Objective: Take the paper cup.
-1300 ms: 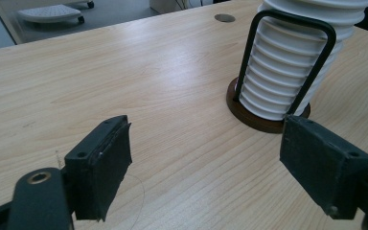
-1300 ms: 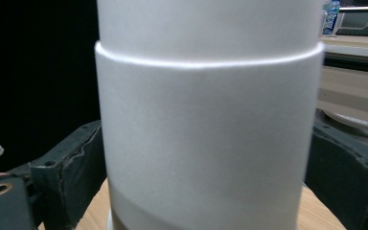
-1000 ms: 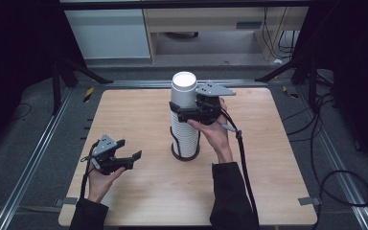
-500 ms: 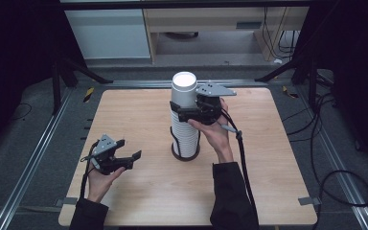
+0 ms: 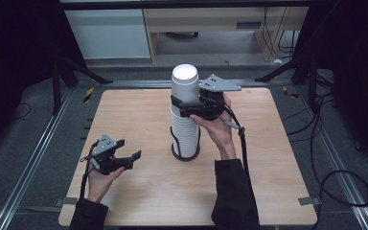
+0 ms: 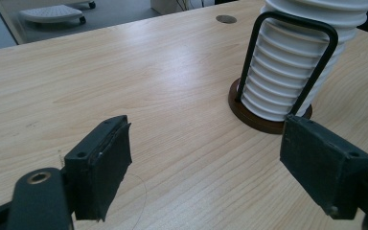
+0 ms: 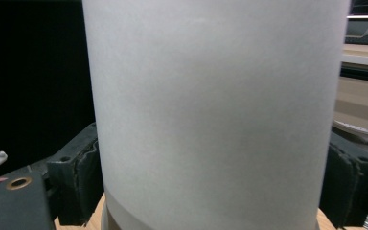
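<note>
Jaws of right gripper (image 5: 186, 104) flanking top cup (image 5: 185, 85), touching both sides

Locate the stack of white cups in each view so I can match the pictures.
High view: stack of white cups at table centre, right gripper around the top cup.
Left gripper view: stack's lower part, upper right, in a black wire holder.
Right gripper view: top cup between the jaws.
Shared landmark: the stack itself.
</note>
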The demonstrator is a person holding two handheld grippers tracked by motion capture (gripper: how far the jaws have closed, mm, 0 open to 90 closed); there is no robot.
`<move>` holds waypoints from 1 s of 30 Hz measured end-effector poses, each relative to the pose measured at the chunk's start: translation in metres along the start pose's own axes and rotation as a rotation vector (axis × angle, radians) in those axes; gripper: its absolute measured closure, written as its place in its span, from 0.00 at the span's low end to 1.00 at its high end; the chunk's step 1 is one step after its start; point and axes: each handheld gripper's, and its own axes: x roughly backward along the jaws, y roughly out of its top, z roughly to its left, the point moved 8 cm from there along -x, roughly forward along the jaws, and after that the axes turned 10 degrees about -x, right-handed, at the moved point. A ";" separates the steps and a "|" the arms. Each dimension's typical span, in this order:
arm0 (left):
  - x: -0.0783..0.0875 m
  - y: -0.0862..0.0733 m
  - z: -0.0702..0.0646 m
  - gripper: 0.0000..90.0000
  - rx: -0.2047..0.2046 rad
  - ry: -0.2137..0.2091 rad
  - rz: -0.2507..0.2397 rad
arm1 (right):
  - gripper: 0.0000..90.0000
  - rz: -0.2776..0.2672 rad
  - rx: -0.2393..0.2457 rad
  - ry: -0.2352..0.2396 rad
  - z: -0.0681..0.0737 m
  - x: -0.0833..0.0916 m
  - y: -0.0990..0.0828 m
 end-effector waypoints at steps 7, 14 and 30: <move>0.000 0.000 0.000 0.19 0.000 0.001 -0.001 | 0.15 -0.014 0.003 0.003 0.002 0.003 0.009; 0.001 0.000 0.000 0.19 0.001 -0.001 -0.002 | 0.15 -0.040 0.010 0.004 0.003 0.007 0.022; 0.001 0.001 0.000 0.19 -0.002 -0.004 -0.005 | 0.16 -0.095 0.032 0.013 0.008 0.024 0.053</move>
